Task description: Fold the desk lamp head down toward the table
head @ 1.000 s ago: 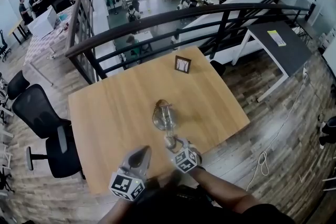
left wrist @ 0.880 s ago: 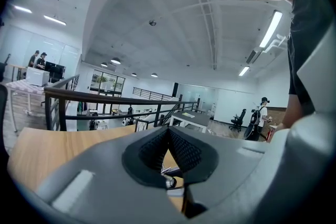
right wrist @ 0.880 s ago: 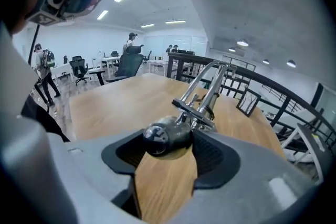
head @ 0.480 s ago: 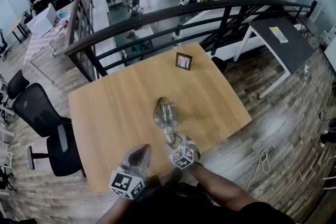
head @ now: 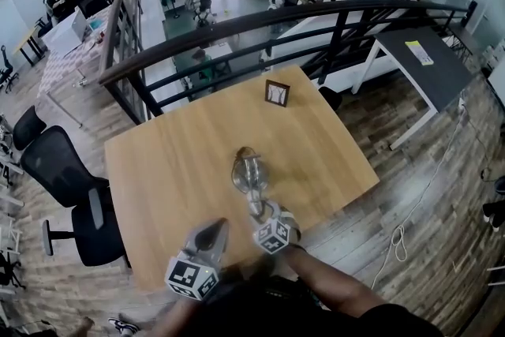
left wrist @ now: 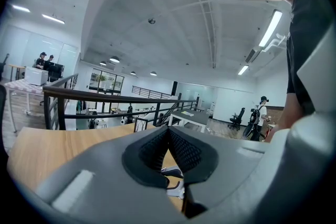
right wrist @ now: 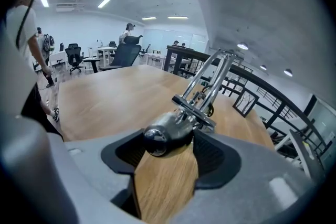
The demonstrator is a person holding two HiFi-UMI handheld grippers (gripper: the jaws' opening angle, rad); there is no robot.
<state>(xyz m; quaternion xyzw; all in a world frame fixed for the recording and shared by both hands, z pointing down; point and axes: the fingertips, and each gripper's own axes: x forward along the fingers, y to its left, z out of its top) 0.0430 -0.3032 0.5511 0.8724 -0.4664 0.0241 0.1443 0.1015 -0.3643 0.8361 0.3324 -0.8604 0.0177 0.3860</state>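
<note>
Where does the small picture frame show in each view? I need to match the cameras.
Head view: picture frame upper centre, at the far edge of the table.
Left gripper view: frame small, left of centre, before the railing.
Right gripper view: frame right of the lamp.
Shared landmark: the black railing behind it.

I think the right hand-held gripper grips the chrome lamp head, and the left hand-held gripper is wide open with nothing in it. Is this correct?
Not quite. The left hand-held gripper is shut, not wide open: the left gripper view shows its jaws together, with nothing between them. The rest holds: the right hand-held gripper grips the chrome lamp head.
</note>
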